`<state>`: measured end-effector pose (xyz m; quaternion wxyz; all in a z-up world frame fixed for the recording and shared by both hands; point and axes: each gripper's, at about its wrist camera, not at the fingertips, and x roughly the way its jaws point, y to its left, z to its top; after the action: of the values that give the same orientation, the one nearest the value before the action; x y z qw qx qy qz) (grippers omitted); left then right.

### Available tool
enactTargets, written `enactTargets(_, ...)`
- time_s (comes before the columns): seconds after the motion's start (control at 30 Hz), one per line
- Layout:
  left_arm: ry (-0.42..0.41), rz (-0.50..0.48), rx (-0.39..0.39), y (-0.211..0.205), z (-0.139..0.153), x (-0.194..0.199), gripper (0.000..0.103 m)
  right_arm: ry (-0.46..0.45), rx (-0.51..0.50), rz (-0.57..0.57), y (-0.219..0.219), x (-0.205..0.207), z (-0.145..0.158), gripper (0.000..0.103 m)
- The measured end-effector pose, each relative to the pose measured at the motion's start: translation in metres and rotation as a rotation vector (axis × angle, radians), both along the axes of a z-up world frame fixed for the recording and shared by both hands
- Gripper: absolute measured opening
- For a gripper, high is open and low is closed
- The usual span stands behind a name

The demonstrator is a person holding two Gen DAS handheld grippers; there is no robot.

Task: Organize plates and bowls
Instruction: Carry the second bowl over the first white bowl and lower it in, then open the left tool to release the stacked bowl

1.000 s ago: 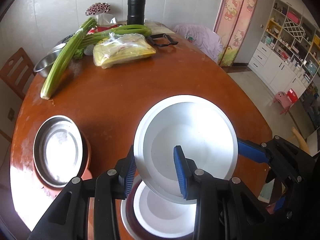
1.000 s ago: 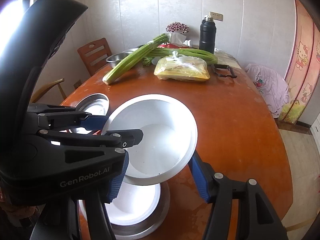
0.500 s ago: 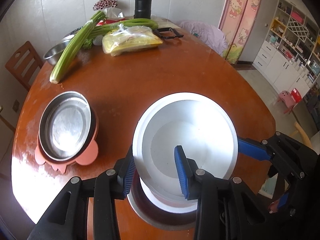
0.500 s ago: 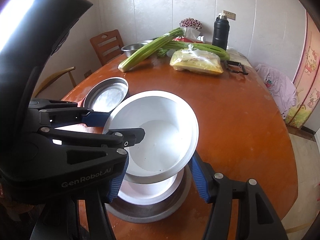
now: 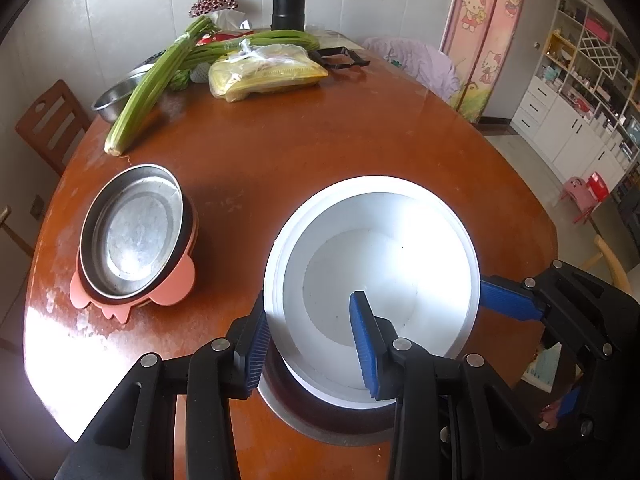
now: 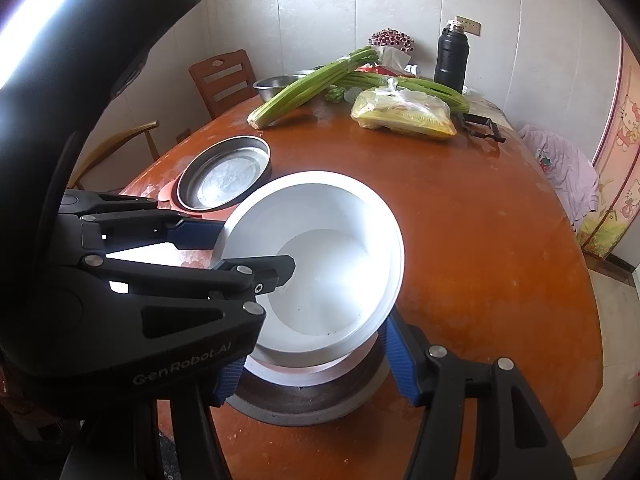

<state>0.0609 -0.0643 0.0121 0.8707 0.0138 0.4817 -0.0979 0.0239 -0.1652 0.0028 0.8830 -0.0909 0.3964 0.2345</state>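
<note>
a: nearest us, the left gripper [image 5: 310, 336] pinches the near-left rim of the round white bowl [image 5: 372, 280], one blue pad outside the wall, one inside. the right gripper [image 6: 316, 354] straddles the same bowl from the right, its blue pads against the outer wall, so both are closed on it.

b: and where's the bowl?

a: just above a second white bowl [image 6: 288, 374] nested in a wide grey metal dish [image 6: 304, 408] on the round brown wooden table [image 5: 320, 152]. it looks stiff, smooth and probably slippery and chippable, so the rim held at two opposite spots seems right.

b: what changed?

a: a second ago the bowl hung higher, showing more of the lower bowl; now it has sunk almost into it.

b: farther out?

a: at left a shallow steel plate [image 5: 132, 236] on a pink mat [image 5: 168, 296], well apart; at the far edge green celery stalks [image 5: 156, 80].
</note>
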Motion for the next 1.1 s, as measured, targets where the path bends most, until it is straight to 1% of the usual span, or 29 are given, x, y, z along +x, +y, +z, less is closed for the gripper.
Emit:
enactTargets(0.67,0.031,0.012,0.000,0.004,-0.014,0.002,0.039,0.042,0.001,0.012,0.004,0.002,-0.011,0.062)
enactTargets(0.9,0.040,0.014,-0.003,0.005,-0.019,0.003,0.039,0.029,-0.023,0.011,0.007,0.003,-0.013,0.062)
enactTargets(1.1,0.042,0.011,-0.008,0.006,-0.021,0.005,0.039,0.036,-0.027,0.008,0.007,0.005,-0.015,0.062)
